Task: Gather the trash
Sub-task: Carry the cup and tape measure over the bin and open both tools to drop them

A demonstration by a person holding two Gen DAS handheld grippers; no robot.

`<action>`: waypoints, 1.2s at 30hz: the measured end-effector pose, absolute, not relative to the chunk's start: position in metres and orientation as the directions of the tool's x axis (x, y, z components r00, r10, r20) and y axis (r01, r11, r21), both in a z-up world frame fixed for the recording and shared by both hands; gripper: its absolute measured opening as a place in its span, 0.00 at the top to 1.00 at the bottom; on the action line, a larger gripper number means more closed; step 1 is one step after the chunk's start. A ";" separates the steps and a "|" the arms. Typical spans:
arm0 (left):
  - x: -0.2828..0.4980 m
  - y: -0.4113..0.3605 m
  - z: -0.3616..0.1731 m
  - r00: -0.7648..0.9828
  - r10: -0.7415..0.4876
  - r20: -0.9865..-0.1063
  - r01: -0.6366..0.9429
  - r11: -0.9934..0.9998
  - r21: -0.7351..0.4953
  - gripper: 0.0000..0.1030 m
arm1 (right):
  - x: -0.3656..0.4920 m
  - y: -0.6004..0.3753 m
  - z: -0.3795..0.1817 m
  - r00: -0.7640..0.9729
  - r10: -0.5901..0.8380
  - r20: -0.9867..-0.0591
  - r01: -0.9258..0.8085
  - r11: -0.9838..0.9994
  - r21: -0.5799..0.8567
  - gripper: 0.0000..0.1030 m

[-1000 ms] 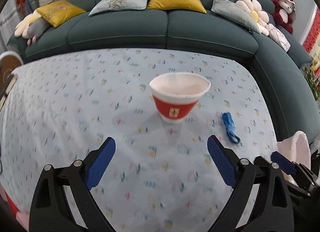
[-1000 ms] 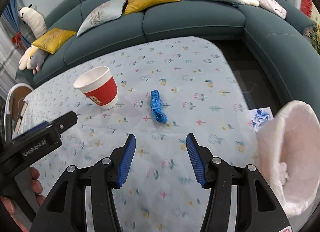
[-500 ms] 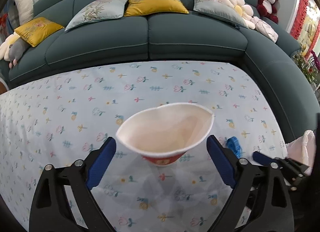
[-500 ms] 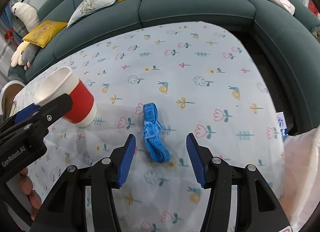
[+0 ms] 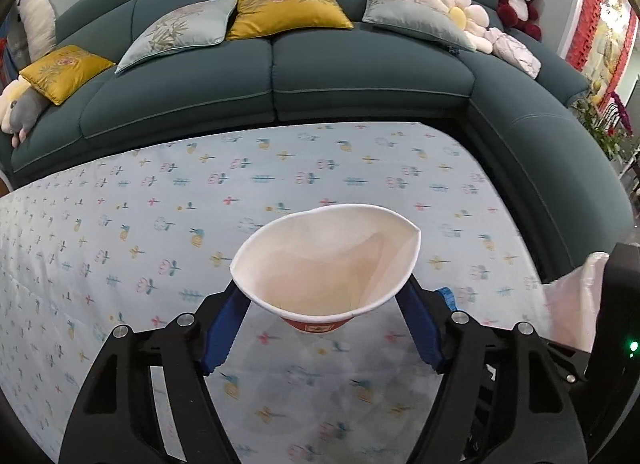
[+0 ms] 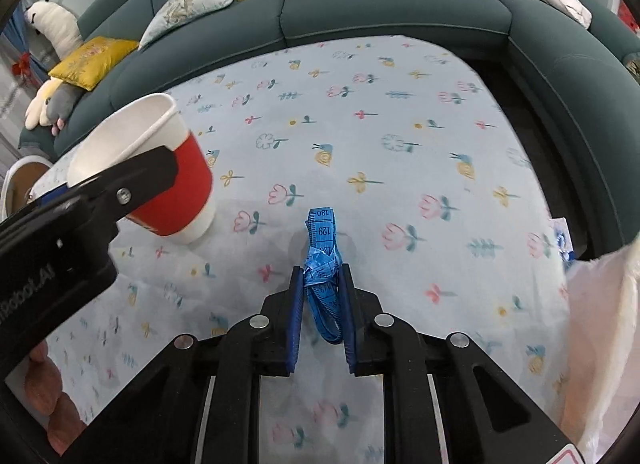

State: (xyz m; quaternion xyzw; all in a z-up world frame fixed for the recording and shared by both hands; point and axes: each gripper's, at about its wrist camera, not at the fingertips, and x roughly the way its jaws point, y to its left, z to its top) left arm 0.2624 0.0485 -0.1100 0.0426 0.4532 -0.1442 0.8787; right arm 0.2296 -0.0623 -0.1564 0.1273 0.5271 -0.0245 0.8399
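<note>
A red and white paper cup (image 5: 326,260) with a dented rim stands on the flowered tablecloth (image 5: 160,224). My left gripper (image 5: 322,288) straddles it and its jaws are closing; the blue pads (image 5: 222,328) lie against the cup's sides just under the rim. In the right wrist view the same cup (image 6: 176,184) sits at the left, with a left finger (image 6: 148,172) across it. My right gripper (image 6: 320,270) points down at the cloth, its jaws closing, and its pads pinch a bunched blue tape measure (image 6: 322,232) whose free end lies ahead of the tips.
A dark green corner sofa (image 5: 360,76) with yellow and grey cushions and plush toys wraps the far and right sides of the table. A pale pink bag (image 6: 600,324) hangs at the right edge. A person's fingers (image 6: 44,384) show at lower left.
The left gripper moved forward until the cup sat between its fingers, and its jaws narrowed onto it. The right gripper sank onto the tape measure and its jaws closed on it.
</note>
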 end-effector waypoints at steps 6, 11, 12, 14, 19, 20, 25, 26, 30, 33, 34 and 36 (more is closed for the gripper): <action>0.237 0.024 -0.091 0.539 -0.248 -0.805 0.317 0.945 -0.079 0.33 | 0.195 -0.094 -0.128 0.488 0.076 -0.869 0.232 0.949 0.214 0.84; 0.209 -0.006 -0.072 0.537 -0.286 -0.794 0.355 0.930 -0.096 0.33 | 0.162 -0.127 -0.102 0.525 0.041 -0.850 0.277 0.936 0.216 0.84; 0.203 -0.013 -0.069 0.536 -0.295 -0.791 0.365 0.926 -0.098 0.33 | 0.154 -0.135 -0.097 0.533 0.031 -0.846 0.289 0.933 0.216 0.84; 0.188 -0.030 -0.060 0.534 -0.312 -0.786 0.392 0.915 -0.096 0.33 | 0.139 -0.150 -0.088 0.547 0.017 -0.837 0.309 0.925 0.221 0.84; 0.155 -0.067 -0.045 0.514 -0.365 -0.776 0.447 0.886 -0.121 0.33 | 0.101 -0.189 -0.073 0.568 -0.023 -0.823 0.364 0.903 0.227 0.84; 0.148 -0.075 -0.043 0.508 -0.378 -0.774 0.459 0.879 -0.128 0.32 | 0.093 -0.195 -0.070 0.572 -0.029 -0.820 0.374 0.899 0.229 0.84; 0.118 -0.113 -0.038 0.467 -0.420 -0.778 0.515 0.845 -0.146 0.32 | 0.053 -0.232 -0.058 0.587 -0.068 -0.807 0.425 0.874 0.235 0.84; 0.112 -0.120 -0.037 0.464 -0.423 -0.778 0.524 0.839 -0.144 0.32 | 0.049 -0.236 -0.057 0.588 -0.073 -0.805 0.432 0.870 0.237 0.84; 0.093 -0.146 -0.036 0.443 -0.441 -0.780 0.558 0.817 -0.145 0.32 | 0.022 -0.263 -0.056 0.595 -0.091 -0.798 0.473 0.842 0.257 0.84; 0.080 -0.164 -0.036 0.432 -0.449 -0.782 0.579 0.803 -0.141 0.32 | 0.008 -0.280 -0.056 0.599 -0.103 -0.794 0.498 0.825 0.269 0.84; 0.076 -0.172 -0.036 0.428 -0.452 -0.783 0.587 0.798 -0.139 0.32 | 0.004 -0.283 -0.056 0.600 -0.105 -0.793 0.501 0.822 0.270 0.84; 0.072 -0.181 -0.037 0.421 -0.453 -0.786 0.595 0.792 -0.138 0.31 | -0.002 -0.290 -0.056 0.601 -0.111 -0.791 0.509 0.816 0.273 0.84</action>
